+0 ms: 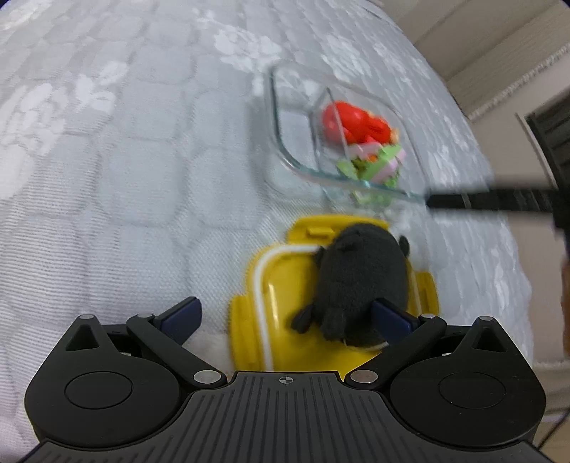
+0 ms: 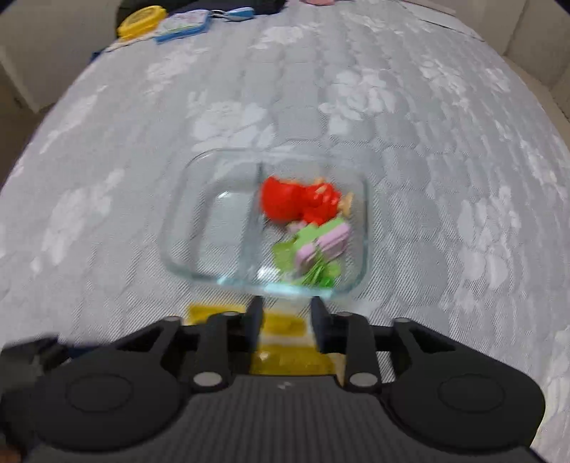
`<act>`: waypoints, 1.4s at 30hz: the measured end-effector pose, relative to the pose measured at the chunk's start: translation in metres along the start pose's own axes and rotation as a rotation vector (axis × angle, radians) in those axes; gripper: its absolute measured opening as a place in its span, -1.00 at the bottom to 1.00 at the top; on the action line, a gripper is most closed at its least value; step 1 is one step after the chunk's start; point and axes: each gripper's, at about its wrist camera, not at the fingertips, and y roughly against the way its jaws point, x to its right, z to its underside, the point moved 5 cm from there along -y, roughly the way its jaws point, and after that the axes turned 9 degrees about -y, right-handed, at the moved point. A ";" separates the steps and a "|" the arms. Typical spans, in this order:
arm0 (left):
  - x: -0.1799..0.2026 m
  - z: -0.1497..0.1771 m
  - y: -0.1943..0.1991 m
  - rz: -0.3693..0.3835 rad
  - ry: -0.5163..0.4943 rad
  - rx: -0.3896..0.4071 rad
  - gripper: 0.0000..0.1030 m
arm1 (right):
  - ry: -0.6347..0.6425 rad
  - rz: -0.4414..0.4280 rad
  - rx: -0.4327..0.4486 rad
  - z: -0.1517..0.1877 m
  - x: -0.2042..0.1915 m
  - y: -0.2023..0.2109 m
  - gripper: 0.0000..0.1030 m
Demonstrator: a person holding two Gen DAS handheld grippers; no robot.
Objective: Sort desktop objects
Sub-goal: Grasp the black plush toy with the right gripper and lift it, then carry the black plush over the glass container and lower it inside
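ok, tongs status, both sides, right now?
Left tongs: open wide, holding nothing; the black plush toy lies on the yellow lid between them.
Right tongs: open with a narrower gap, holding nothing.

A divided container (image 2: 263,281) is set on the bedcover (image 2: 107,178), near the middle of the right wrist view. Its left compartment is seen bare, while a toy (image 2: 295,199) and a block stack (image 2: 320,242) are held in the right compartment, the stack nearer the camera than the toy. A lid (image 1: 274,295) is laid on the cover just before the container, and a plush animal (image 1: 359,277) is rested on it. At the far left edge, a small tin (image 2: 142,19) and a flat case (image 2: 183,23) are placed side by side.
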 end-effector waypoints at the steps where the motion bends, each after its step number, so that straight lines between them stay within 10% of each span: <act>1: -0.004 -0.002 0.004 0.004 0.019 0.015 1.00 | -0.013 -0.017 -0.008 0.006 -0.001 0.000 0.07; 7: -0.021 -0.007 0.018 0.077 0.130 0.064 1.00 | -0.098 -0.107 -0.059 0.032 -0.004 -0.008 0.43; 20: -0.006 -0.004 0.012 0.070 0.049 0.027 1.00 | -0.283 -0.245 -0.140 0.037 -0.003 -0.045 0.22; 33: -0.006 -0.004 0.009 0.058 0.037 0.019 1.00 | -0.255 -0.280 0.101 -0.017 -0.011 0.047 0.09; 42: -0.005 -0.003 0.004 0.050 0.027 -0.001 1.00 | -0.268 -0.294 0.125 -0.042 -0.038 0.023 0.09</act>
